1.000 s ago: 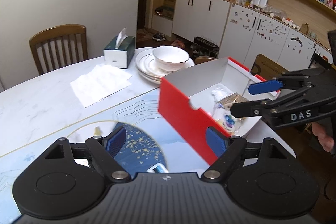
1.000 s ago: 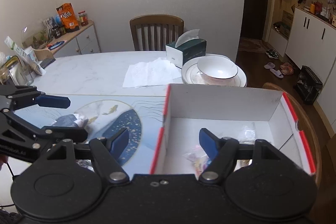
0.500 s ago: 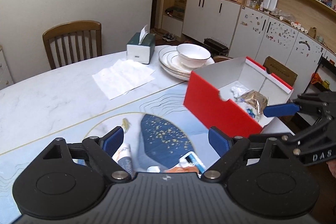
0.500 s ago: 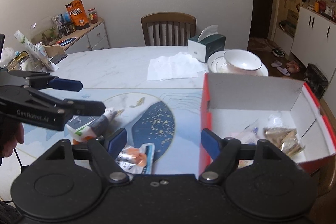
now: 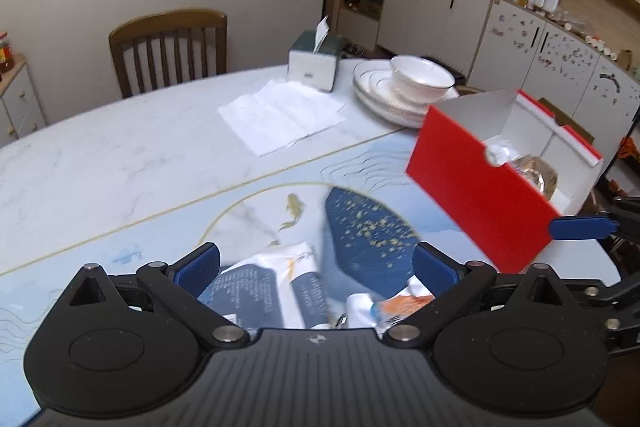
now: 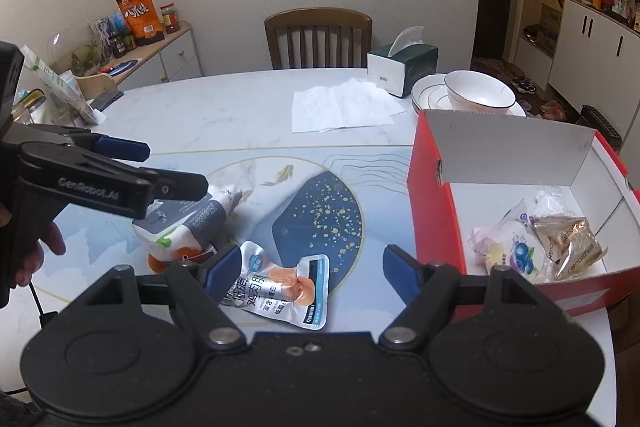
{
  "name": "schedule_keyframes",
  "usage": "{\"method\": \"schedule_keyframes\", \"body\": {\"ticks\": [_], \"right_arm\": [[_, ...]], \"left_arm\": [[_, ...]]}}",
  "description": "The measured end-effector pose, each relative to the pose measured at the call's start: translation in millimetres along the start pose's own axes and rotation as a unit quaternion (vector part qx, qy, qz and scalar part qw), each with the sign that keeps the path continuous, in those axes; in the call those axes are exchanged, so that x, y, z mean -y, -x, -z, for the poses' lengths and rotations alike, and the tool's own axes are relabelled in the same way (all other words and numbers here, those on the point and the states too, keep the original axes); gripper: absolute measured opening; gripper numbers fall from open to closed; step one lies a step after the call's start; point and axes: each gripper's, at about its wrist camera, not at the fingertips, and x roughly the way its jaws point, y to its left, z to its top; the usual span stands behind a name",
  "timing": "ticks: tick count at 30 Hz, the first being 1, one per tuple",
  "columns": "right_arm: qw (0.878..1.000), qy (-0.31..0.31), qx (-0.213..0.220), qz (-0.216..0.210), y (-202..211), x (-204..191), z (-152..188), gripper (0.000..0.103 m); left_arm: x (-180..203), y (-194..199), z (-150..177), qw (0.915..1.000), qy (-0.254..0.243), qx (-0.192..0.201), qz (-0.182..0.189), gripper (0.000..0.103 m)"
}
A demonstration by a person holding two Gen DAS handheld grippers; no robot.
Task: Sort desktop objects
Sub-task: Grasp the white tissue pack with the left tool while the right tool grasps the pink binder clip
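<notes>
A red box [image 6: 516, 163] with a white inside stands at the right and holds several small snack packets [image 6: 560, 239]. It also shows in the left wrist view [image 5: 472, 187]. Two snack pouches lie on the blue mat: a white and grey one [image 6: 188, 223] and a flat one with orange print [image 6: 280, 287]. My right gripper [image 6: 312, 267] is open above the flat pouch. My left gripper [image 5: 316, 265] is open over the grey pouch [image 5: 264, 287]; it shows in the right wrist view [image 6: 168, 167].
A white tissue sheet [image 6: 340, 105], a green tissue box [image 6: 400, 67], and stacked plates with a bowl [image 6: 476, 95] sit at the far side of the table. A wooden chair [image 6: 318, 35] stands behind. A sideboard [image 6: 152, 55] with clutter is at the left.
Both grippers have drawn back to the left, away from the box, and now hang open over the two pouches on the mat.
</notes>
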Motion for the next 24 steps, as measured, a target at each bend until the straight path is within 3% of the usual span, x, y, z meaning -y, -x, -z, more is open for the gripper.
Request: {"method": "schedule_keyframes", "body": {"ticks": [13, 24], "right_arm": [[1.0, 0.015, -0.023, -0.013, -18.9, -20.2, 9.0, 0.077], [0.996, 0.075, -0.039, -0.042, -50.7, -71.6, 12.9, 0.077]], "left_arm": [[-21.0, -41.1, 1.1, 0.9979, 0.008, -0.057, -0.029, 0.103], [-26.9, -63.4, 2.2, 0.9942, 0.001, -0.093, -0.054, 0.103]]}}
